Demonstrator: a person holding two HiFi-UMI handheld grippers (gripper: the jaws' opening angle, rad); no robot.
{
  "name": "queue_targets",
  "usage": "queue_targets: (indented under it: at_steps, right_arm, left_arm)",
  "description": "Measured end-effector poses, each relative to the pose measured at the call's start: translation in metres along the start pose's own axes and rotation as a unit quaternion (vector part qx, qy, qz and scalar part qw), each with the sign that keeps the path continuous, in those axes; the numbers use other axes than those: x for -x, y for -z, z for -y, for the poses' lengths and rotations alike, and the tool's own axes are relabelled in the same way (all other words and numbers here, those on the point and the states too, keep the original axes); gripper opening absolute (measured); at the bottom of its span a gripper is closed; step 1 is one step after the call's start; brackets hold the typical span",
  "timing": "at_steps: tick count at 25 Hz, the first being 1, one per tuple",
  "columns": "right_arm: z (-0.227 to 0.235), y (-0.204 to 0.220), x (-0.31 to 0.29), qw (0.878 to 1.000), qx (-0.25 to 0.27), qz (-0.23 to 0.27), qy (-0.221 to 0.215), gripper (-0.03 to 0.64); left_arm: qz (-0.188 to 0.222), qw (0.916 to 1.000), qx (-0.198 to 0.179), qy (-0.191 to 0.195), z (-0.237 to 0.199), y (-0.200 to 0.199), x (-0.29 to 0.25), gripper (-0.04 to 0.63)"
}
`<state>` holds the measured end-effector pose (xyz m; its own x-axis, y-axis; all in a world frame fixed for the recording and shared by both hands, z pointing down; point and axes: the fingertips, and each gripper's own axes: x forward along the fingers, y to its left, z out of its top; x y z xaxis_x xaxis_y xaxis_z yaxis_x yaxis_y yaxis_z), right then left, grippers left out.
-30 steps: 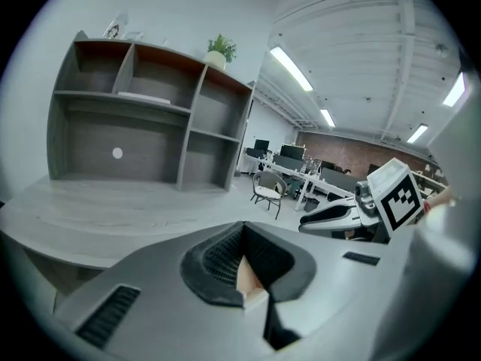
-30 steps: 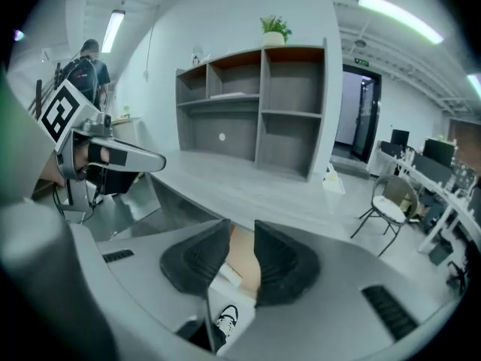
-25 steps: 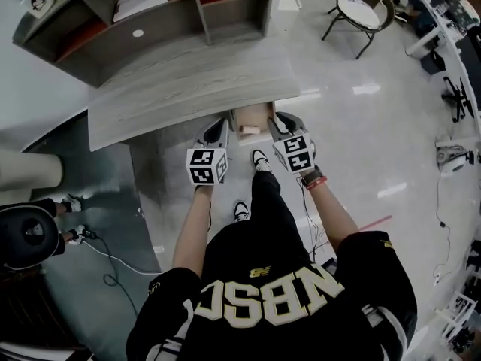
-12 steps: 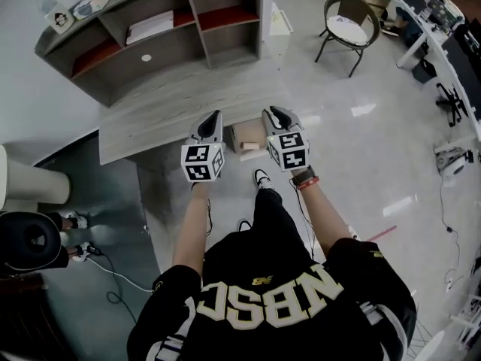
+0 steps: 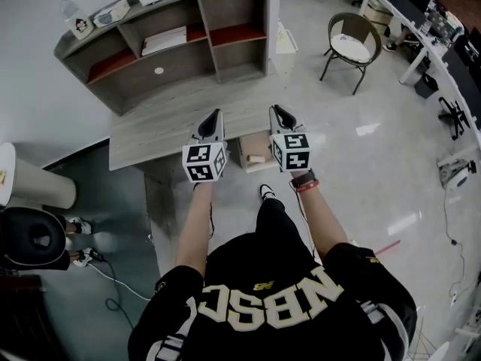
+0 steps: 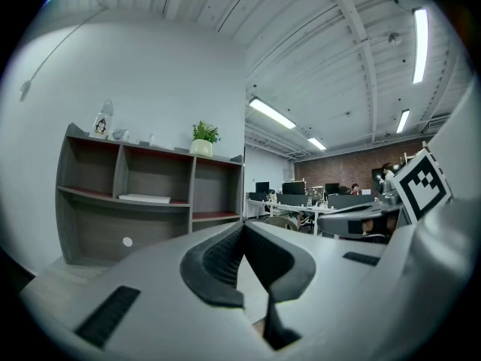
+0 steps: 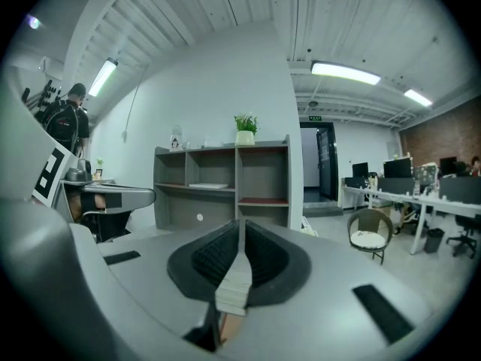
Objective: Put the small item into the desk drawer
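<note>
At the near side of the desk (image 5: 173,126), both forearms are stretched forward and held nearly parallel, the left forearm (image 5: 193,232) bare and the right forearm (image 5: 319,216) banded at the wrist. Each hand is wrapped round its tool below the marker cube, and both tools are pointed away from the body, level with one another and a little apart.

The left gripper (image 5: 216,115) is held over the desk's front edge. In its own view the jaws are seen drawn together at the tips, with nothing between them. The right gripper (image 5: 276,111) is held just beside it, also above the front edge. Its jaws are closing and are seen all but together, and no object is held between them.

Between and below the two tools, an open drawer (image 5: 242,147) is seen pulled out from under the desk's front edge. A small pale item (image 5: 257,159) appears to lie inside it, toward the drawer's near end, though it is too small for its kind to be told.

Beyond the desk's far edge a shelf unit (image 5: 173,59) is set against the wall. A chair (image 5: 349,40) is placed well apart on the floor to the right.
</note>
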<state>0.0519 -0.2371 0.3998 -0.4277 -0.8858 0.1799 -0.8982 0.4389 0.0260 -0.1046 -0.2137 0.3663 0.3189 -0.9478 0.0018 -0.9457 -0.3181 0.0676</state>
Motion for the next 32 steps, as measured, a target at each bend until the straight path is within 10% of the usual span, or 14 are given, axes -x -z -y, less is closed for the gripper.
queue_targets:
  at_steps: [32]
  right_arm:
    - [0.027,-0.048,0.050,0.998,-0.026,0.049,0.006,0.009]
  left_arm:
    - [0.049,0.9978,-0.016,-0.043,0.015,-0.030,0.049,0.015]
